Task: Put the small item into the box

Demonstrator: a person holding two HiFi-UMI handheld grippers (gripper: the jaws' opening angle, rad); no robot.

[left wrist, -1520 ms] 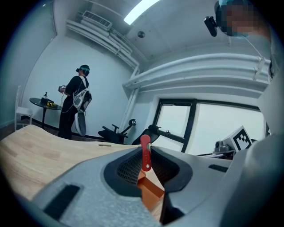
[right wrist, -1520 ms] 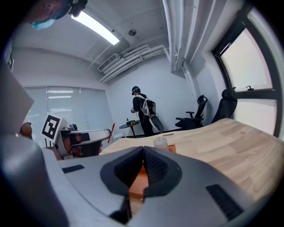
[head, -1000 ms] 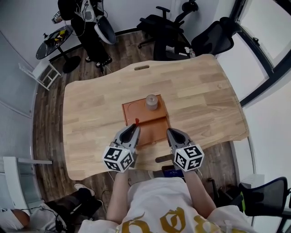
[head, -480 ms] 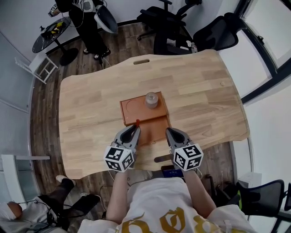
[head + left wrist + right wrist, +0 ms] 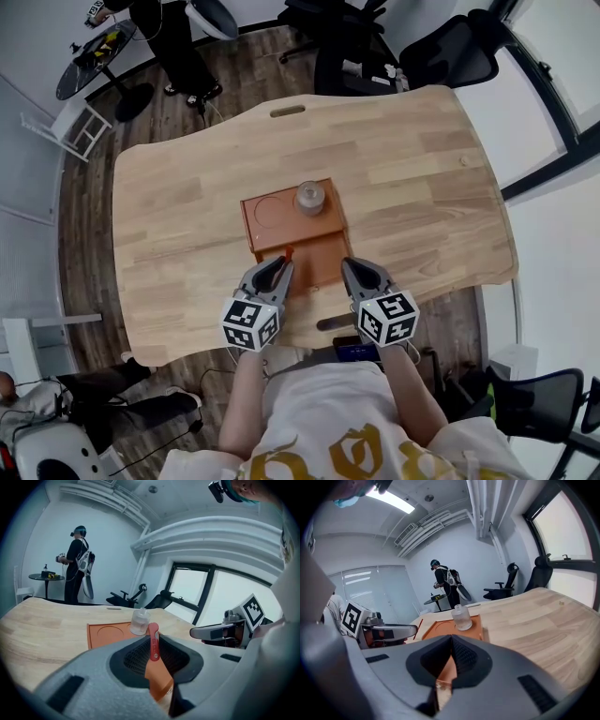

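Holding almost still over the last second, the left tool [image 5: 279,267] stays clamped on the small red item [image 5: 153,641] at the near left edge of the orange box [image 5: 319,249]. The right tool [image 5: 351,269], jaws together and empty, waits alongside, so the drop is probably next.

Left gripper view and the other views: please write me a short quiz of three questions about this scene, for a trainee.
1. True or false: the left claw is shut on a small red plastic strip.
2. Where does the clear round bottle stand? A on the orange flat box; B on a chair; C on the floor.
3. Fill in, open or shut: the right claw is ____.
Key: 1 true; 2 A; 3 shut.
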